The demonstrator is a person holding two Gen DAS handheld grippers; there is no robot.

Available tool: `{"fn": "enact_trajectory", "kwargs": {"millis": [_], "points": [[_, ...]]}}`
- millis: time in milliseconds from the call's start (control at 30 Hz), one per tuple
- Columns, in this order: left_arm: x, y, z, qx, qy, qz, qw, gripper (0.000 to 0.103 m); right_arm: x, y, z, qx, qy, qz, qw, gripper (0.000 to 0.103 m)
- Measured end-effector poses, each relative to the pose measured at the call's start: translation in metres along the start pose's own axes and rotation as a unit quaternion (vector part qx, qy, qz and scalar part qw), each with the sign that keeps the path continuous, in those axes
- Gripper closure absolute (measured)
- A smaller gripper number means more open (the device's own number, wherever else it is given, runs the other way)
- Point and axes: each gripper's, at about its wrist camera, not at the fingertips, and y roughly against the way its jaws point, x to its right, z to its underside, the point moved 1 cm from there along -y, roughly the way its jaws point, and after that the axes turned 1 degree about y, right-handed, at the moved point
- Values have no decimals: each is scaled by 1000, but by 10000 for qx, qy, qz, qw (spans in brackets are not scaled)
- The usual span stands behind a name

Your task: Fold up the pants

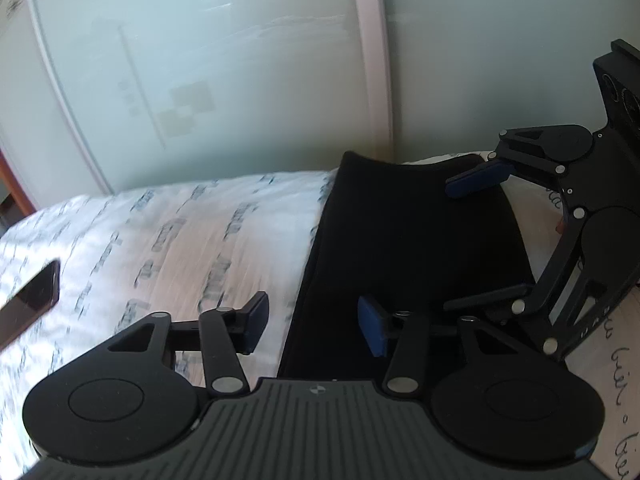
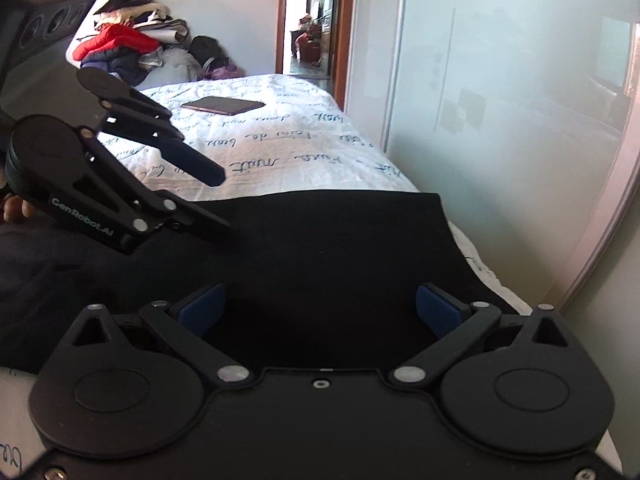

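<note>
Two wrist fisheyes, low and close over the bed (image 1: 168,240), angled down along fingers; shared: pants (image 2: 320,248), phone (image 2: 222,105), each other's gripper.

The flat black fabric pants (image 2: 320,240) lie on a white cotton bedsheet (image 2: 280,148) printed with dark blue cursive handwriting. Both black plastic grippers carry blue ribbed pads (image 2: 436,312). A glossy dark rectangular phone (image 2: 222,105) shows a reddish-brown edge. A bright red puffy jacket (image 2: 116,40) tops the mixed clothes heap.

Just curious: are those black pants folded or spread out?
Folded, it seems: the pants lie flat as one neat dark rectangle on the bed.
</note>
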Motion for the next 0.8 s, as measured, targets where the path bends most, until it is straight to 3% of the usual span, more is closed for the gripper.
{"fn": "enact_trajectory", "kwargs": {"millis": [33, 100, 300, 433, 567, 800], "points": [[1, -2, -3, -14, -51, 54, 10000, 56, 0, 0, 0, 35, -16, 51, 10000, 0], [3, -8, -8, -88, -103, 219, 9997, 73, 1, 2, 1, 83, -63, 133, 9999, 0], [-2, -17, -14, -94, 29, 402, 9991, 78, 6, 2, 0, 111, -260, 218, 9994, 0], [-7, -20, -16, -152, 159, 498, 9985, 96, 5, 2, 0, 108, -257, 299, 9992, 0], [-15, -22, -20, -280, 560, 471, 9969, 99, 5, 0, -1, 101, -240, 354, 9990, 0], [-4, -25, -27, -209, 203, -100, 9995, 100, 6, -1, -2, 84, -314, 411, 9986, 0]]}}
